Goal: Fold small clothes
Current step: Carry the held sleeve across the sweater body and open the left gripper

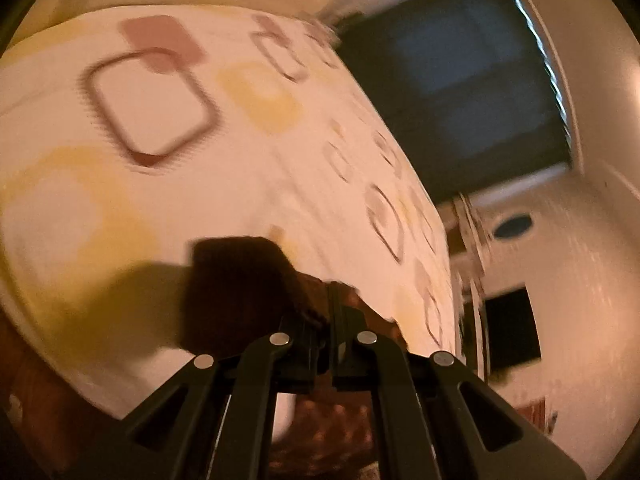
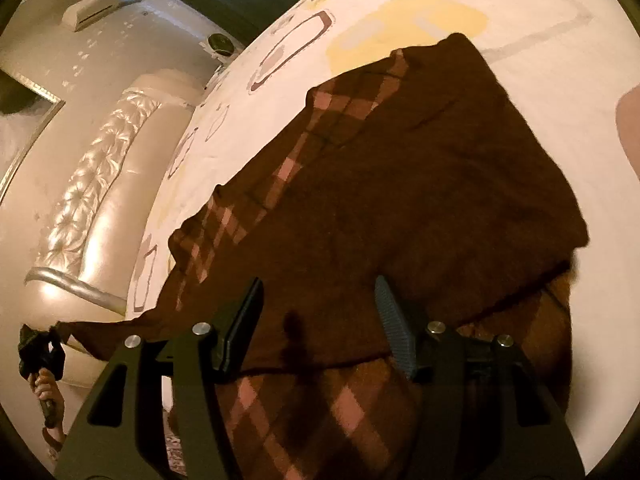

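Our left gripper (image 1: 329,312) has its jaws pinched together on an edge of the brown checked garment (image 2: 400,184), which lies spread on the bed sheet (image 2: 540,60) patterned with rounded squares. Our right gripper (image 2: 320,320) hovers over the cloth with jaws apart, nothing between them. In the right wrist view the padded headboard (image 2: 96,184) stands beyond the bed, a wall unit (image 2: 94,8) above it.

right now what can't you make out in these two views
- Left wrist view: motion blur smears the bedsheet; the left gripper, shut on the brown garment, hides the pinched edge.
- Right wrist view: the right gripper, open, covers the garment's near part; the frame's lower edge crops its hem.
- Right wrist view: the hand is small, at the rim.
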### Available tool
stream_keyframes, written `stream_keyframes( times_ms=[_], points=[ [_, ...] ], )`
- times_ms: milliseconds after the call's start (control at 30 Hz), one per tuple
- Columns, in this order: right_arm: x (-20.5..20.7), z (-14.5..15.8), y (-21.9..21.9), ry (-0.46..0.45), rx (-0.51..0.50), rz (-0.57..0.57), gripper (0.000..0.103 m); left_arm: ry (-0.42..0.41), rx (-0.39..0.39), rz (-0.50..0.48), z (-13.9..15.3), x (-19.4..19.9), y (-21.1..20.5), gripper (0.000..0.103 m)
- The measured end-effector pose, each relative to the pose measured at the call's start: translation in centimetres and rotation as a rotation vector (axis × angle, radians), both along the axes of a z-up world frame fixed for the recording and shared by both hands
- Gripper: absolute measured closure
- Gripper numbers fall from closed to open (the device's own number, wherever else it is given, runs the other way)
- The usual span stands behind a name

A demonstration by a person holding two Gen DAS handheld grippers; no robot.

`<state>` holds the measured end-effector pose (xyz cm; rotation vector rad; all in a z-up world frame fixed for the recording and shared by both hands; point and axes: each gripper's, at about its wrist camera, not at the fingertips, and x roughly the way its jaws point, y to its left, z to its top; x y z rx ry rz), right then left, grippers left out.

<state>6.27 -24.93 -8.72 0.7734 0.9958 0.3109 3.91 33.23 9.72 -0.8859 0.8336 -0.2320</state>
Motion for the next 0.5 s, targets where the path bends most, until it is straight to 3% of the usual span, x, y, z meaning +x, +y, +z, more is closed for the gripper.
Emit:
stream_keyframes(
  times_ms=[267,367,500],
  points=[
    [-1.9,1.8,-1.1,-0.004,0.013,0.034,0.045,-0.057,0.032,-0.34,2.7,5.5,-18.7,0.099],
    [-3.0,2.4,-1.6,-0.012,0.008,0.053,0.045,-0.031,0.017,-0.478,1.1,7.1,-26.9,0.099],
    [-3.8,2.5,-2.9,-0.005,0.009,0.063,0.045,0.034,0.014,-0.583,-2.5,8.0,-34.6,0.099]
  ],
)
